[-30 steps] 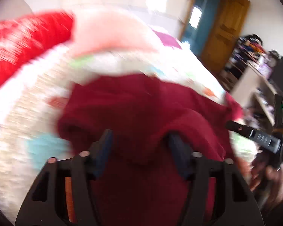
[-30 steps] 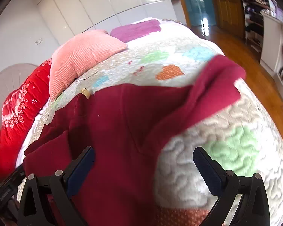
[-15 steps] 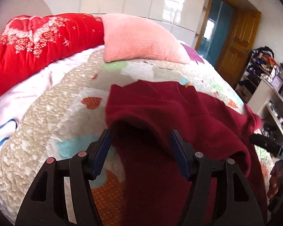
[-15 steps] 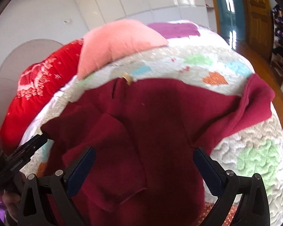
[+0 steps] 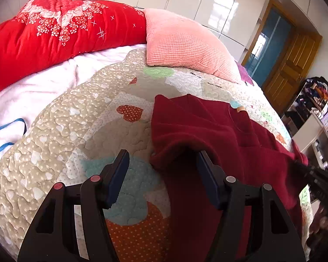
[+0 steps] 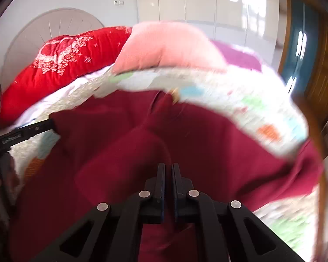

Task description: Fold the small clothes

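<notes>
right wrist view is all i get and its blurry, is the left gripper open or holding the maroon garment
Observer: The left gripper is open, its fingers spread wide, with a folded edge of the maroon garment lying between them.
Operator: ok and whats under it on the left side
Observer: Bare patchwork quilt, with an orange dotted heart patch just left of the garment.
Operator: anything else over there
Observer: A blue strap lies on the white sheet at the far left.
</notes>
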Demonstrator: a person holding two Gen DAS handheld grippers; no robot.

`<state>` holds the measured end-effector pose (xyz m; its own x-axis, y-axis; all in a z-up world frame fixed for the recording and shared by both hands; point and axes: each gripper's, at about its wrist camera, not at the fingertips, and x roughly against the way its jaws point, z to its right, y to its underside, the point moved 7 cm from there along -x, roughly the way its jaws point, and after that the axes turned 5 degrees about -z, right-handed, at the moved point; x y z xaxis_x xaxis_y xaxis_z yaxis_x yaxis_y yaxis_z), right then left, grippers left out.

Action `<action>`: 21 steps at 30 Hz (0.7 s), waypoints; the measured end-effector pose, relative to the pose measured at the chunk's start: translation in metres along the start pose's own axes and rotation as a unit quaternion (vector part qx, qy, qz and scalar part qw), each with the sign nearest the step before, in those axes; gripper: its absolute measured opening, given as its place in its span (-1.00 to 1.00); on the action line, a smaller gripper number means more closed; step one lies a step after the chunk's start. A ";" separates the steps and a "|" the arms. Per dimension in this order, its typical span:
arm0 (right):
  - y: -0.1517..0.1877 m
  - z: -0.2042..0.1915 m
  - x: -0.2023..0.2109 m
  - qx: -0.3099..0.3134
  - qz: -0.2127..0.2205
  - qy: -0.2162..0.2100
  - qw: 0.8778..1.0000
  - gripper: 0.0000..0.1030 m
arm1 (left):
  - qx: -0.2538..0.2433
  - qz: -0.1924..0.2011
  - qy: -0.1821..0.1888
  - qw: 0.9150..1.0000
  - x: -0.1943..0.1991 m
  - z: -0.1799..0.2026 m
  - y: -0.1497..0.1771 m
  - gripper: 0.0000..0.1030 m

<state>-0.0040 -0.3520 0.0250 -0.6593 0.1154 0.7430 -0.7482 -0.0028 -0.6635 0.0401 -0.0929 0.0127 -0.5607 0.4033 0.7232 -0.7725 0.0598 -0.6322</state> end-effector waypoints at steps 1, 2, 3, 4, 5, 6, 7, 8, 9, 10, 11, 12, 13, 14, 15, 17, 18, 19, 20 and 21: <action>-0.007 0.008 0.001 0.007 0.006 0.029 1.000 -0.91 | 0.001 0.001 0.000 1.000 0.000 0.000 0.000 0.24; -0.012 0.015 0.003 0.011 0.011 0.052 0.999 -0.91 | 0.000 0.001 0.000 1.000 0.000 0.000 0.000 0.24; -0.018 0.024 0.003 0.018 0.017 0.085 0.996 -0.91 | -0.002 0.001 -0.001 1.000 0.000 0.001 0.000 0.24; -0.022 0.030 0.001 0.025 0.021 0.111 0.993 -0.91 | -0.003 0.001 -0.001 1.000 0.000 0.001 0.000 0.24; -0.027 0.037 -0.004 0.036 0.024 0.144 0.989 -0.91 | -0.005 0.001 -0.003 1.000 -0.001 0.002 0.000 0.24; -0.028 0.041 -0.008 0.043 0.024 0.161 0.986 -0.91 | -0.008 -0.001 -0.005 1.000 -0.002 0.003 0.001 0.24; -0.029 0.044 -0.020 0.050 0.017 0.179 0.982 -0.91 | -0.011 -0.003 -0.006 1.000 -0.003 0.004 0.002 0.24; -0.030 0.046 -0.031 0.054 0.008 0.187 0.981 -0.91 | -0.016 -0.007 -0.008 1.000 -0.006 0.005 0.003 0.24; -0.027 0.049 -0.045 0.056 -0.008 0.190 0.980 -0.91 | -0.021 -0.011 -0.010 1.000 -0.008 0.007 0.005 0.24; -0.022 0.051 -0.065 0.050 -0.030 0.177 0.982 -0.91 | -0.029 -0.017 -0.015 0.999 -0.012 0.009 0.007 0.24; -0.019 0.051 -0.076 0.042 -0.051 0.160 0.985 -0.91 | -0.036 -0.022 -0.020 0.999 -0.015 0.011 0.008 0.24; -0.015 0.051 -0.085 0.026 -0.075 0.140 0.987 -0.90 | -0.040 -0.025 -0.024 0.999 -0.017 0.011 0.010 0.24; -0.012 0.051 -0.084 0.007 -0.081 0.125 0.989 -0.90 | -0.045 -0.030 -0.028 0.998 -0.019 0.012 0.011 0.24; -0.012 0.048 -0.078 -0.008 -0.072 0.114 0.991 -0.87 | -0.047 -0.032 -0.030 0.998 -0.020 0.012 0.012 0.24; -0.016 0.047 -0.068 -0.029 -0.052 0.095 0.994 -0.74 | -0.048 -0.035 -0.033 0.998 -0.021 0.012 0.013 0.24; -0.026 0.040 -0.048 -0.051 -0.021 0.059 0.997 -0.18 | -0.048 -0.042 -0.039 0.997 -0.026 0.010 0.014 0.24; -0.037 0.028 -0.039 -0.054 0.001 0.033 0.998 0.17 | -0.047 -0.048 -0.042 0.997 -0.028 0.009 0.016 0.24; -0.046 0.016 -0.033 -0.050 0.016 0.009 0.999 0.25 | -0.045 -0.051 -0.040 0.997 -0.027 0.008 0.016 0.24; -0.059 -0.005 -0.029 -0.035 0.029 -0.033 0.998 0.27 | -0.041 -0.048 -0.038 0.997 -0.025 0.006 0.016 0.24; -0.068 -0.023 -0.029 -0.019 0.031 -0.064 0.997 0.27 | -0.037 -0.045 -0.041 0.997 -0.023 0.003 0.015 0.24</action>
<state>0.0683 -0.3325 0.0465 -0.7098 -0.0113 0.7043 -0.7043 0.0326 -0.7092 0.0408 -0.1039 -0.0127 -0.5154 0.3165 0.7963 -0.7980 0.1614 -0.5806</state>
